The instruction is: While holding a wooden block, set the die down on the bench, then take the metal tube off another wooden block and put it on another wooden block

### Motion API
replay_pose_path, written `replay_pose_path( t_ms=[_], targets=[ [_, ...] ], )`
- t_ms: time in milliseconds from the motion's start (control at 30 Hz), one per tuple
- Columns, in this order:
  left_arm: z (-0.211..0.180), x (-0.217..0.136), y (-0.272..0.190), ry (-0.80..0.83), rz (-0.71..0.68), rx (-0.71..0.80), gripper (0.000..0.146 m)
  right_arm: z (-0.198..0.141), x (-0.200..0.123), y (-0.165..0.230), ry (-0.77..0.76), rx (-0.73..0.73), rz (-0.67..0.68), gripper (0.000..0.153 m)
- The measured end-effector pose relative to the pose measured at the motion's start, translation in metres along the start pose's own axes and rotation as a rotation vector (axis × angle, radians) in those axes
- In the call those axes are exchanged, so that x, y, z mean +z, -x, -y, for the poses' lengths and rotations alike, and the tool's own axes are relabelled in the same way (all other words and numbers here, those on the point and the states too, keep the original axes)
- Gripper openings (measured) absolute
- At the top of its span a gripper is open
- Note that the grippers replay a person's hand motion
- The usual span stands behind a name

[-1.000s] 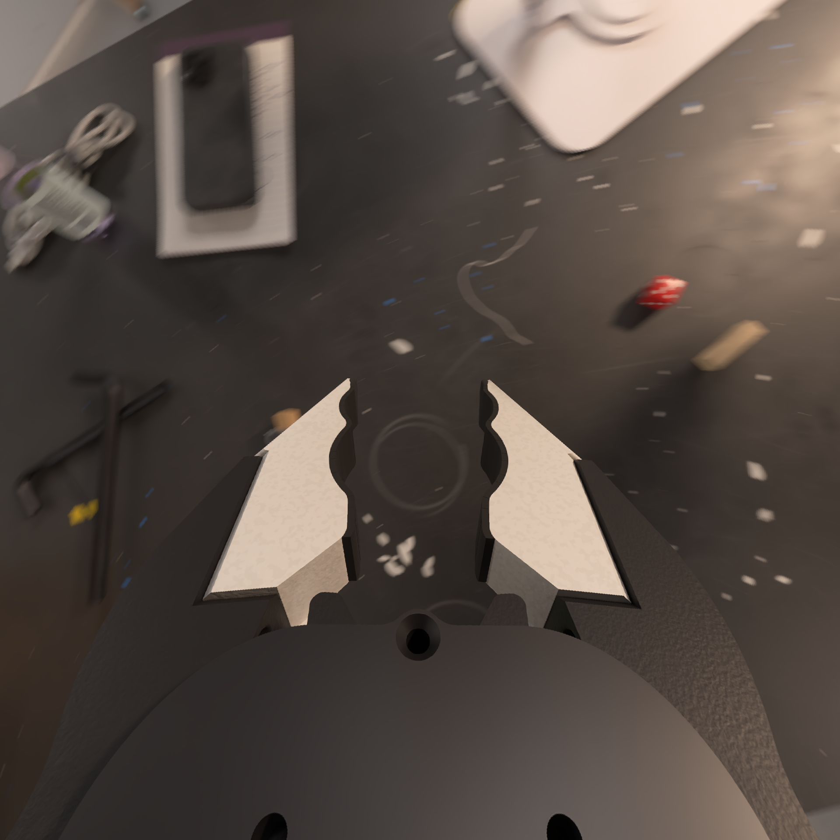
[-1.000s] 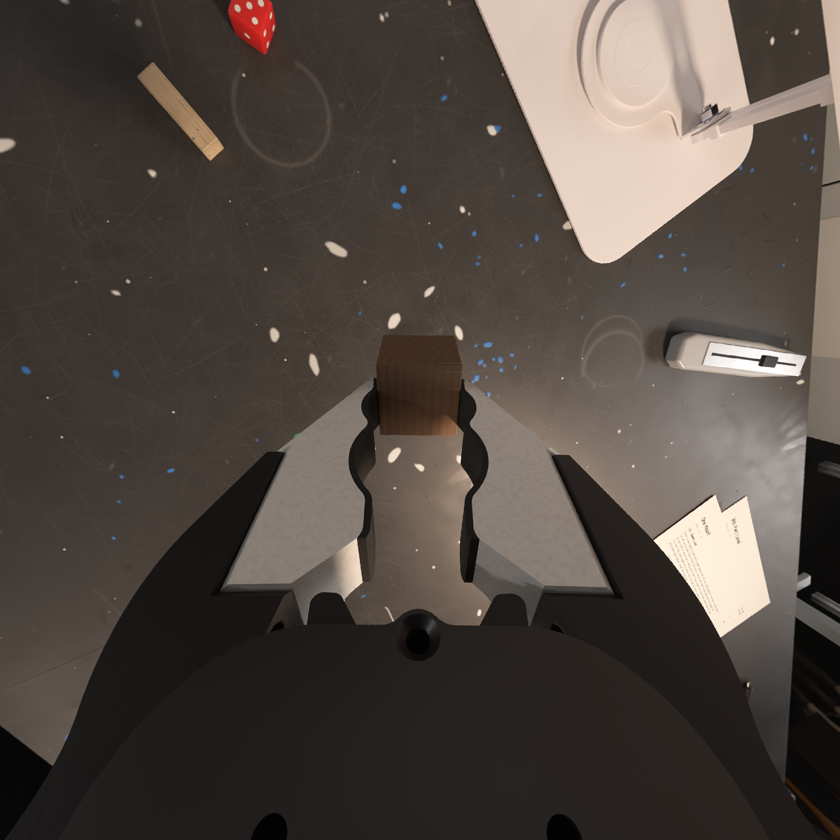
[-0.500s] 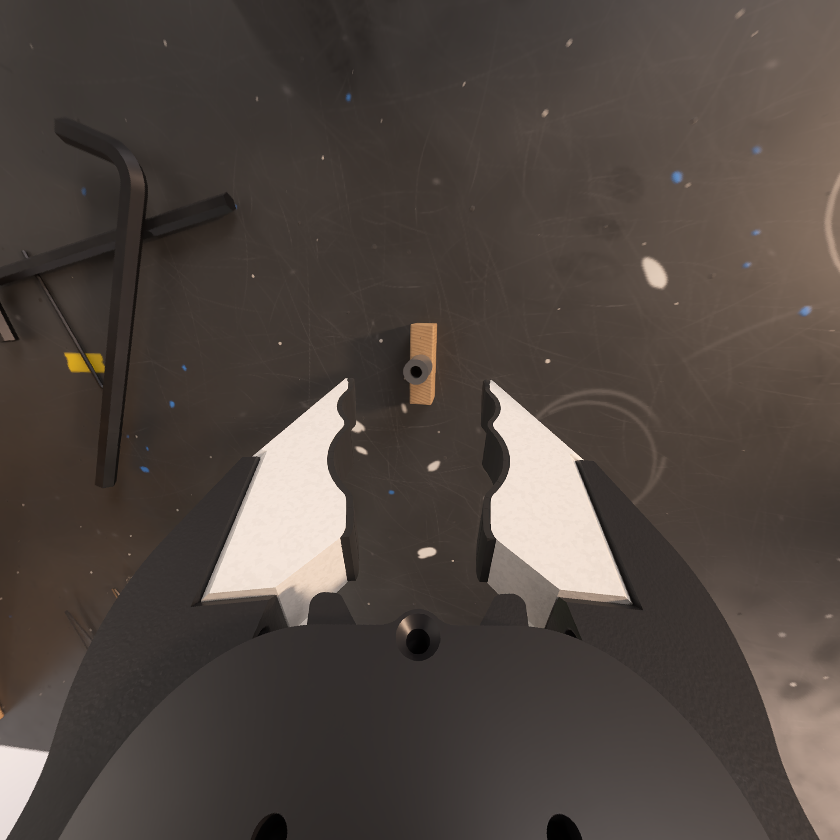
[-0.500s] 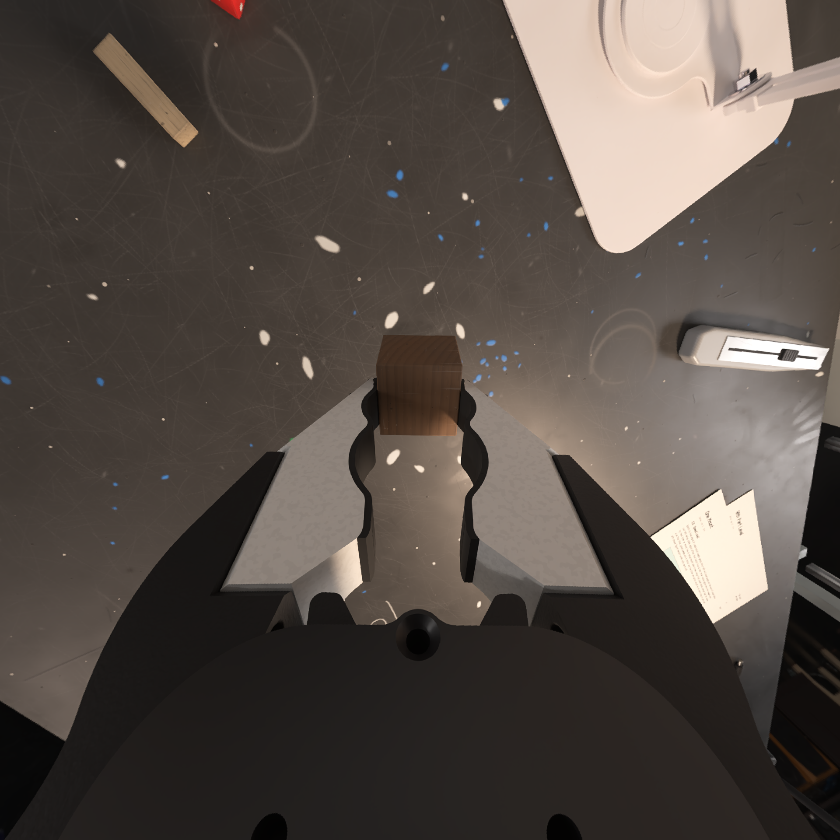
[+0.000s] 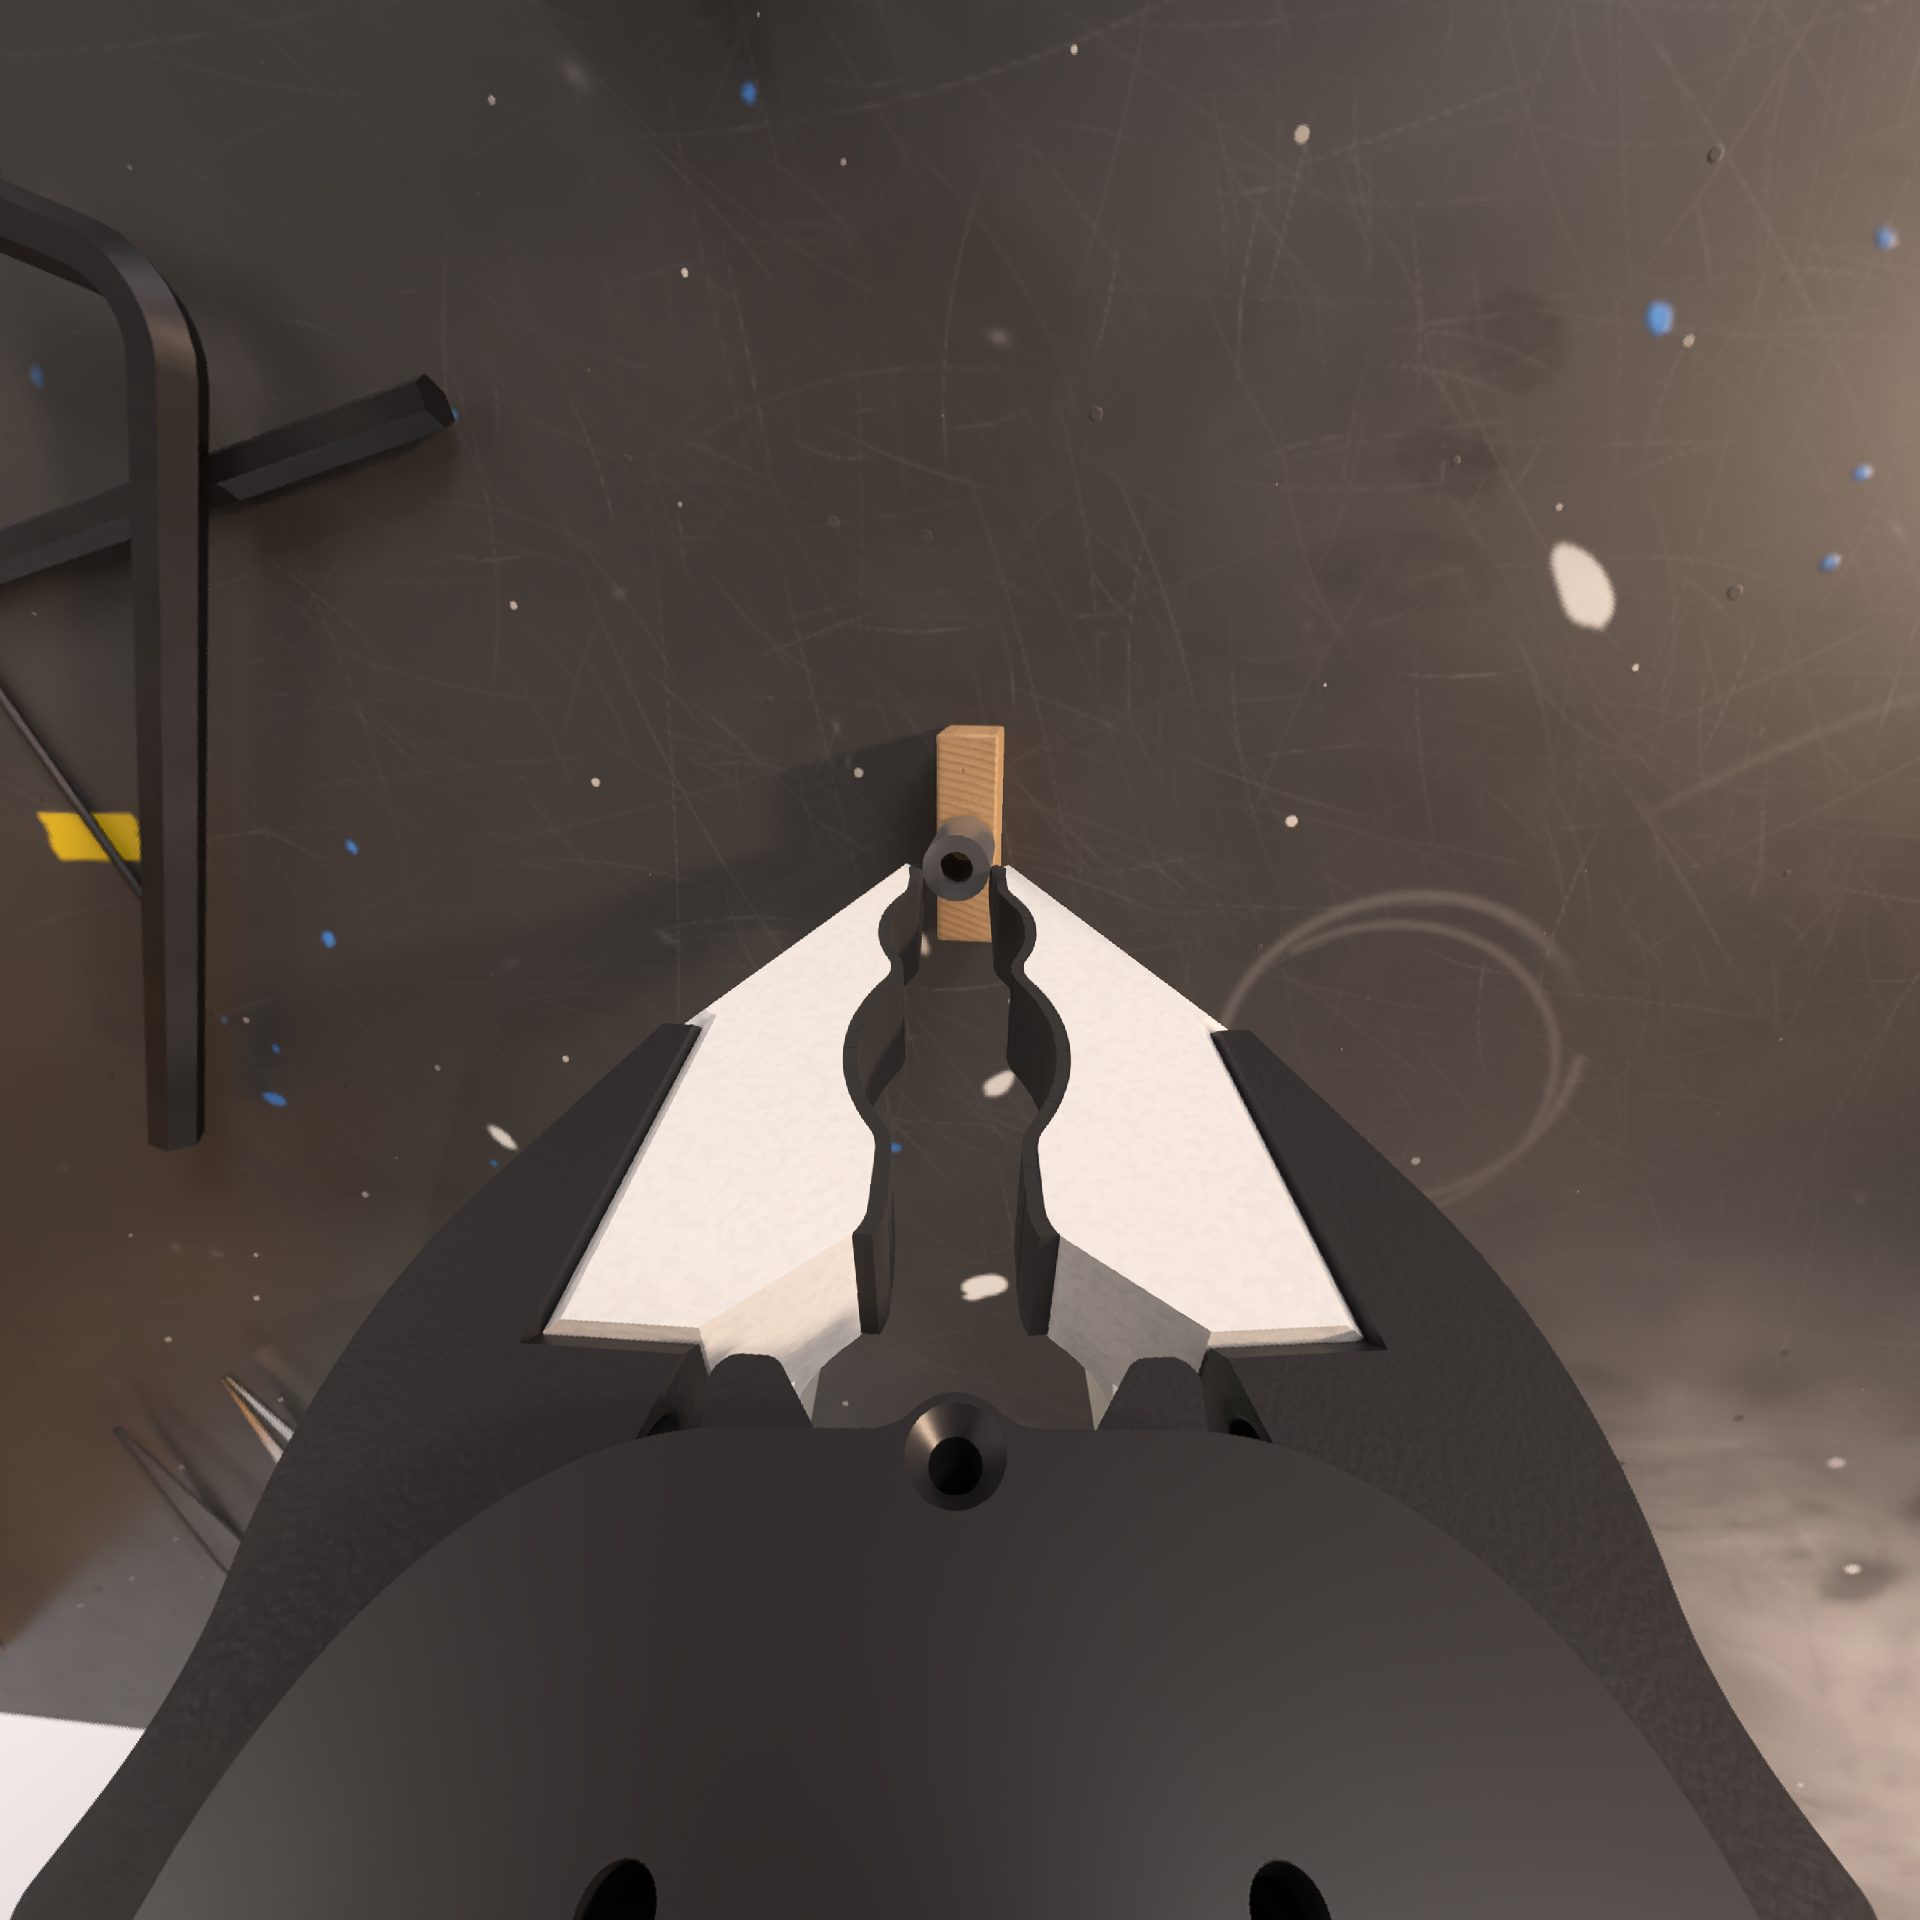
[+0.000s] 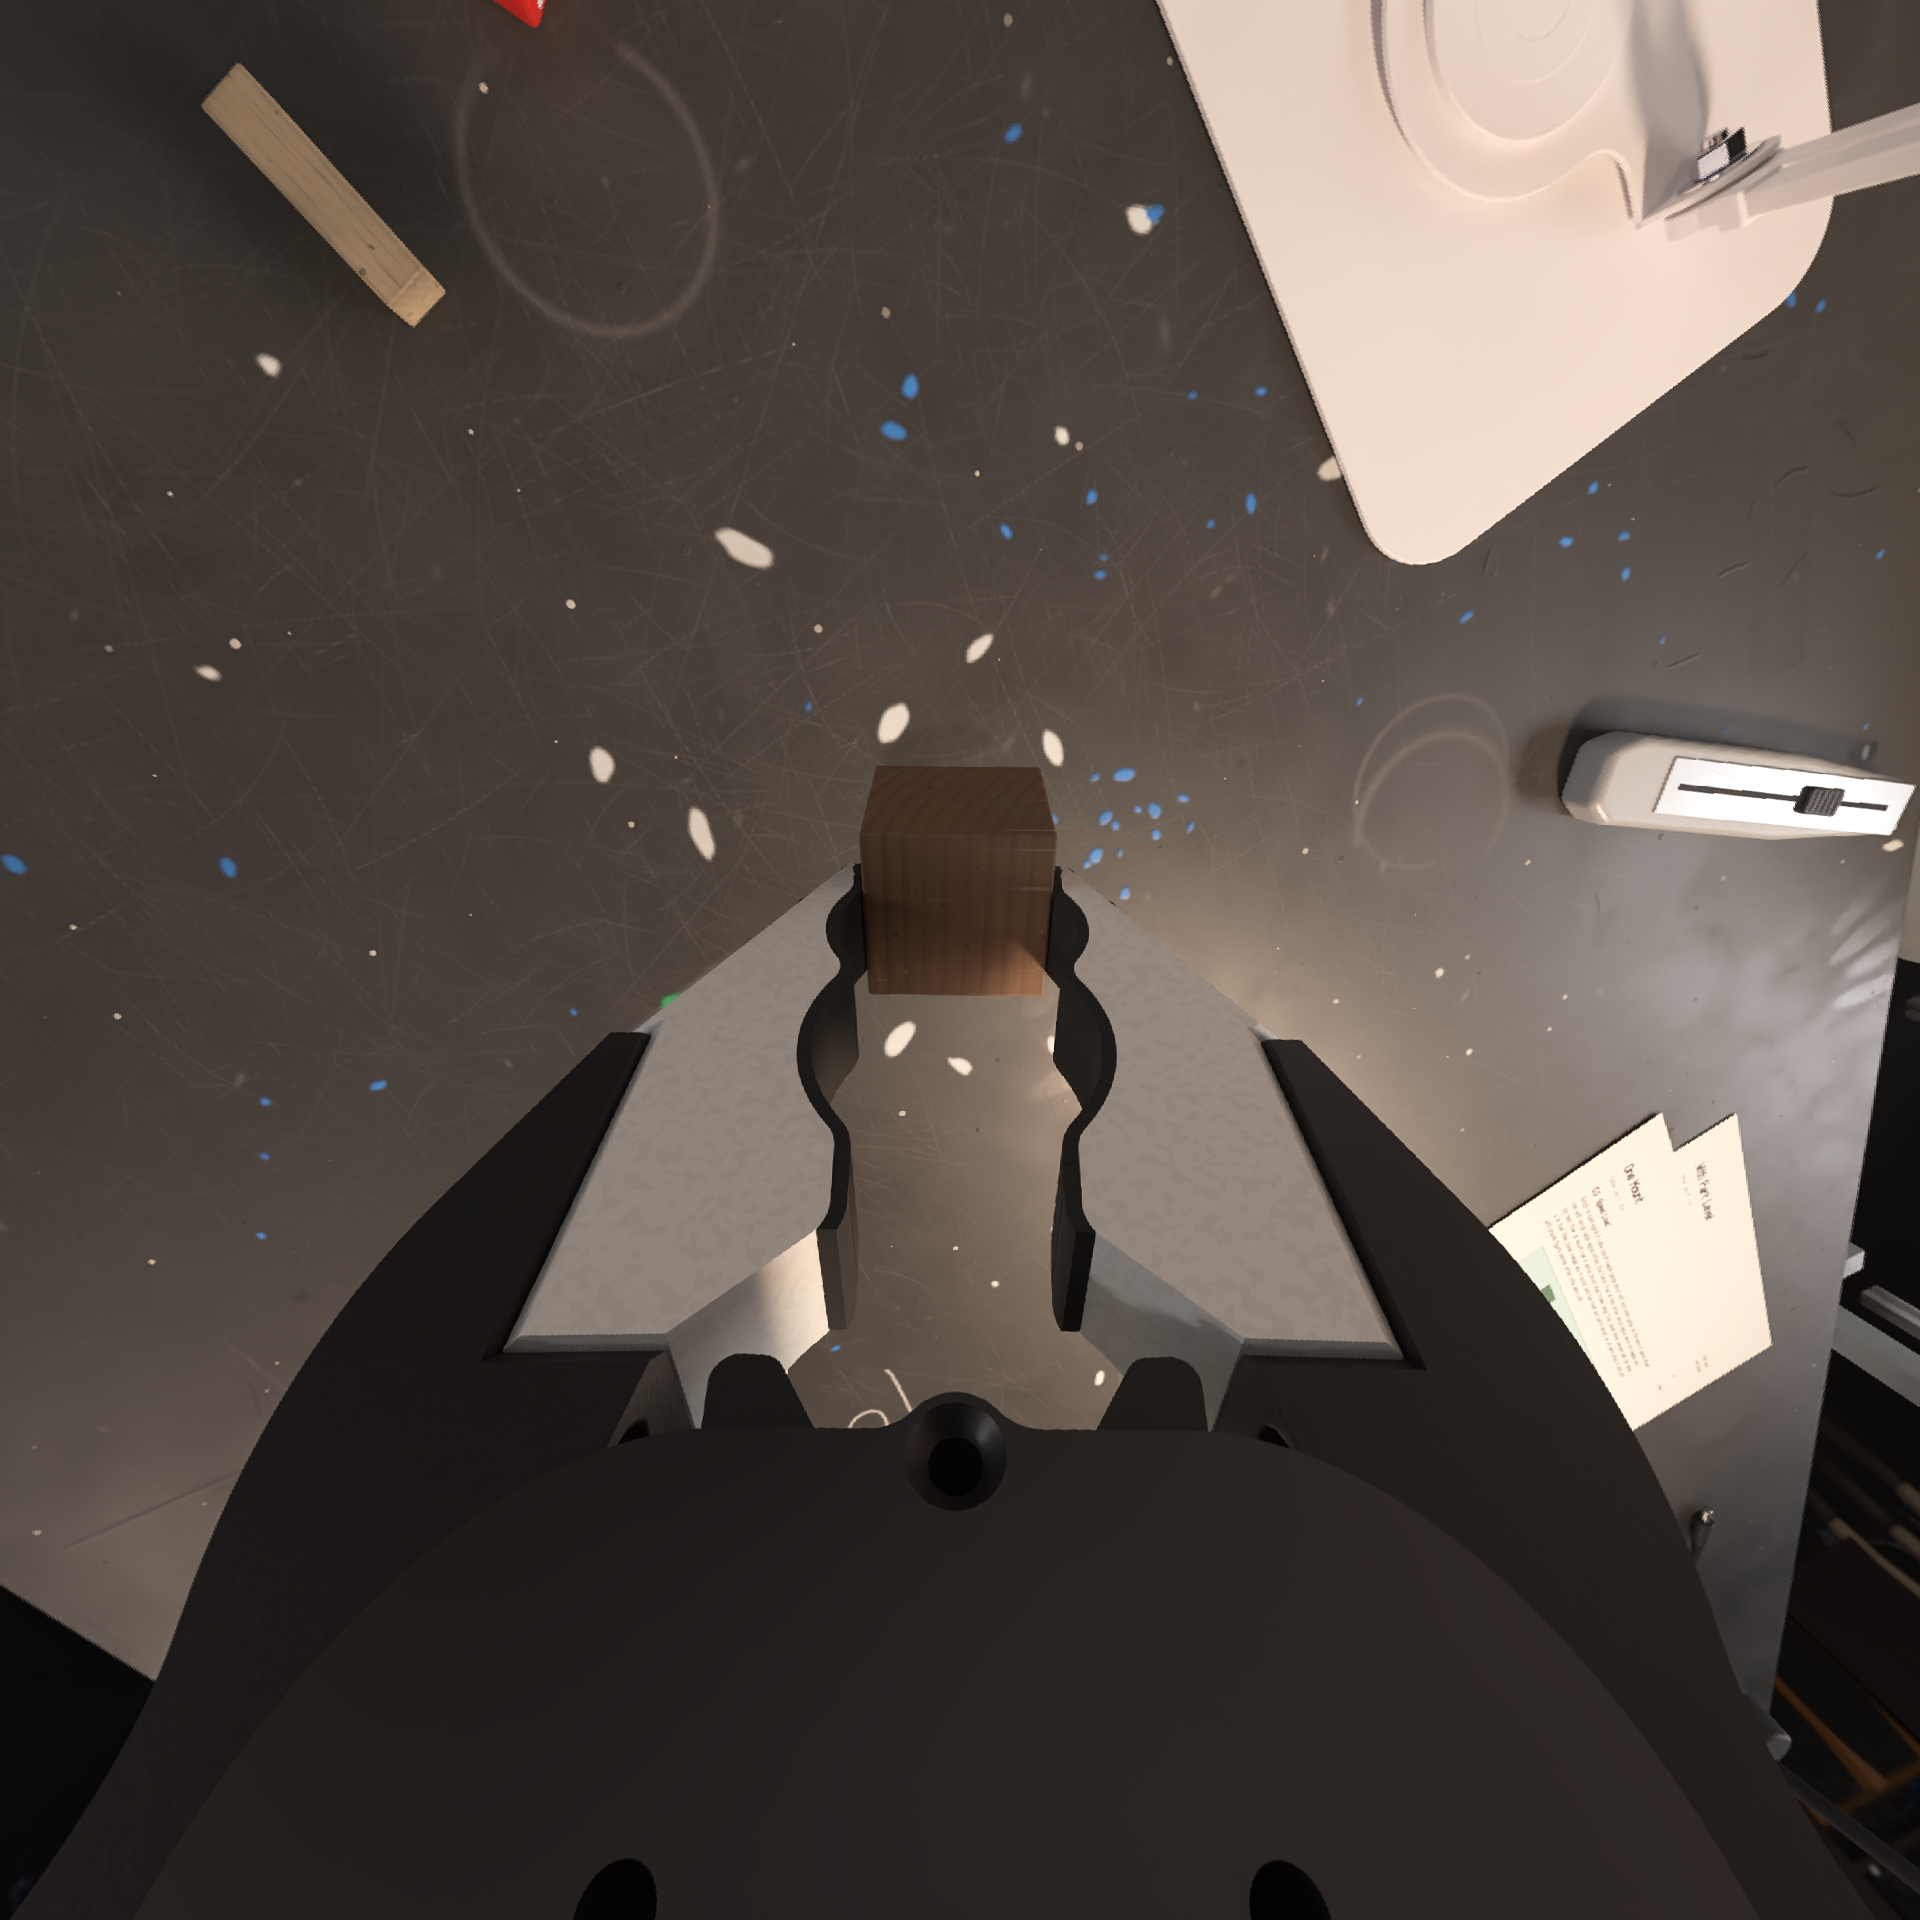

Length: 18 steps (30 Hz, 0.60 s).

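closed now, left tool (image 5: 956, 883) pinches metal tube (image 5: 957, 864) between its tips.

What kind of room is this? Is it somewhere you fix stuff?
Probably a workshop: a scratched, paint-flecked dark workbench with black hex keys, a white utility knife and a pale wooden block lying on it.

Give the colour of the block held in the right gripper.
Dark brown wooden block, seen best in the right wrist view.

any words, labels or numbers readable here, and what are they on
Paper sheets, far right in the right wrist view: printed lines, mostly too small to read; I won't quote them.
Yellow tag beside the hex keys: no writing shows.
Nothing else bears text.
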<state>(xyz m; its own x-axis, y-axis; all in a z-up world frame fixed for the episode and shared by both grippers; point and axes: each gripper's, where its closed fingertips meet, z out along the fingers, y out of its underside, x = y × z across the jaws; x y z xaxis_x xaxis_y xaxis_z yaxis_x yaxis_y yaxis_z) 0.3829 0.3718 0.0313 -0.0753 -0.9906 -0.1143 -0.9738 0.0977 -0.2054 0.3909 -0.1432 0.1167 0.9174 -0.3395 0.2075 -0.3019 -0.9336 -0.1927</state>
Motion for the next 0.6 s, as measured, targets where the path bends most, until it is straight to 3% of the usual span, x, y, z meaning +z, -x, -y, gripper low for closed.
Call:
replay_pose_path(
  t_ms=[167,367,500,600],
  targets=[
    [-0.001,-0.02,0.002,-0.025,0.039,0.003,0.012,0.0,-0.001,0.0,-0.007,-0.002,-0.003,0.033],
    [0.014,-0.105,-0.01,-0.301,0.091,0.003,0.012,0.005,-0.003,-0.003,-0.023,-0.005,-0.023,0.033],
    [0.033,-0.171,-0.076,-0.592,-0.102,0.151,0.012,0.016,-0.011,-0.009,-0.092,-0.011,-0.065,0.033],
    [0.034,-0.202,-0.147,-0.687,-0.337,0.331,0.012,0.027,-0.019,-0.012,-0.162,-0.014,-0.093,0.033]
  ],
)
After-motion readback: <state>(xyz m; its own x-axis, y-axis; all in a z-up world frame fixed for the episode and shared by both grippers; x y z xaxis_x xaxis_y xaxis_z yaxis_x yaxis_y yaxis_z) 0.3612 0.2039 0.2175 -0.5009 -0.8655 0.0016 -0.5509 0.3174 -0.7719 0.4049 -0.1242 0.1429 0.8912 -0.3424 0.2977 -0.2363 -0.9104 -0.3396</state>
